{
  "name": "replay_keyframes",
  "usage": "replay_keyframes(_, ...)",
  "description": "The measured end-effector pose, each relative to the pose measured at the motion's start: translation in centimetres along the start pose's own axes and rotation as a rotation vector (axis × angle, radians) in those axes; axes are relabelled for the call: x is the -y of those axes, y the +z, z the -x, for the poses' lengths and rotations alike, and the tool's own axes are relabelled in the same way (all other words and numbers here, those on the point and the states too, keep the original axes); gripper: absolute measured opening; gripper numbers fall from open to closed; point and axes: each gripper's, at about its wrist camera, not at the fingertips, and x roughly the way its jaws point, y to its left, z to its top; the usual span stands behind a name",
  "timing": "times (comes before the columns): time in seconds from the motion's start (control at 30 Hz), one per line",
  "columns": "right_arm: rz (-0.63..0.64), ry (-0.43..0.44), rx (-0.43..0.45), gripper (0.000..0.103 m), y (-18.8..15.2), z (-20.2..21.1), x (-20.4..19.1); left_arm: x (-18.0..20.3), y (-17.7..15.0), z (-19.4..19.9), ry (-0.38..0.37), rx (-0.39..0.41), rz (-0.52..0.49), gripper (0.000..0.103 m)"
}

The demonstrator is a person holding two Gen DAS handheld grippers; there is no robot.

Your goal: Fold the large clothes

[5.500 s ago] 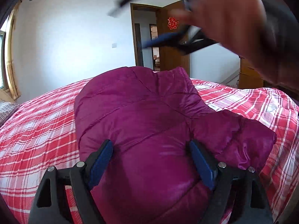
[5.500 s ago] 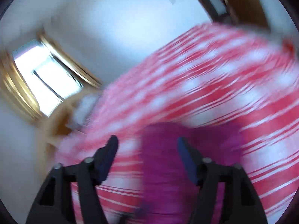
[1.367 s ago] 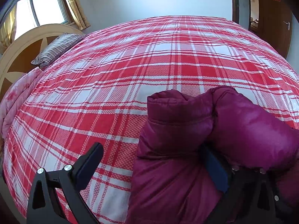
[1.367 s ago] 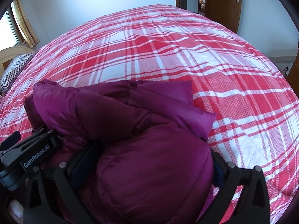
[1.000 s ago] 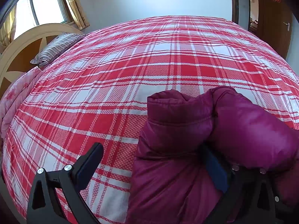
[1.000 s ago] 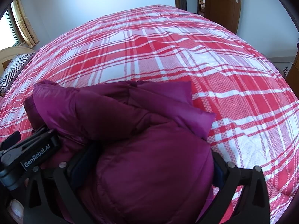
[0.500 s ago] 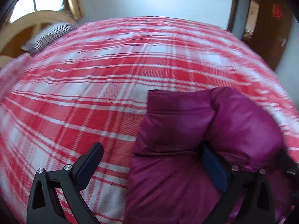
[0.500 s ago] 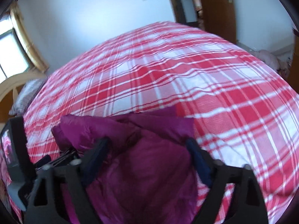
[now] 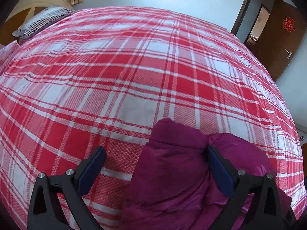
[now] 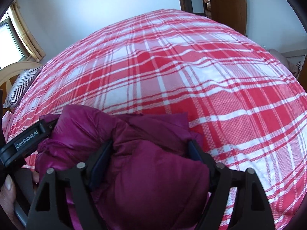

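Note:
A magenta puffer jacket lies folded into a thick bundle at the near edge of the red and white plaid bed. My left gripper is open above the bundle's left end, its right finger against the fabric and its left finger over bare bedspread. In the right wrist view the jacket bulges up between the wide-spread fingers of my right gripper, which is open. The left gripper's body shows at the left there, beside the bundle.
A striped pillow and a cream headboard are at the far left. A brown door stands open at the far right. A window with yellow curtains is on the left wall.
Both grippers have pulled back and up from the bundle. The jacket now sits lower and smaller in both views, and more bedspread shows.

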Motion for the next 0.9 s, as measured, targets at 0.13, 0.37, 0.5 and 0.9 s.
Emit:
replay_keyframes(0.13,0.021,-0.022,-0.019,0.091,0.0,-0.7,-0.4,0.1,-0.2,-0.3,0.011,0.007,-0.007,0.102)
replay_keyframes(0.37,0.034,-0.040,-0.006,0.092,-0.3,-0.9,-0.4,0.1,-0.3,-0.5,0.010,0.013,-0.012,0.102)
replay_keyframes(0.5,0.039,-0.044,-0.003,0.092,-0.3,-0.9,-0.5,0.1,-0.1,-0.5,-0.008,-0.001,-0.005,0.102)
replay_keyframes(0.9,-0.043,0.151,0.198,0.098,-1.7,7.2,5.4,-6.4,-6.1,9.0,-0.510,-0.063,-0.141,0.102)
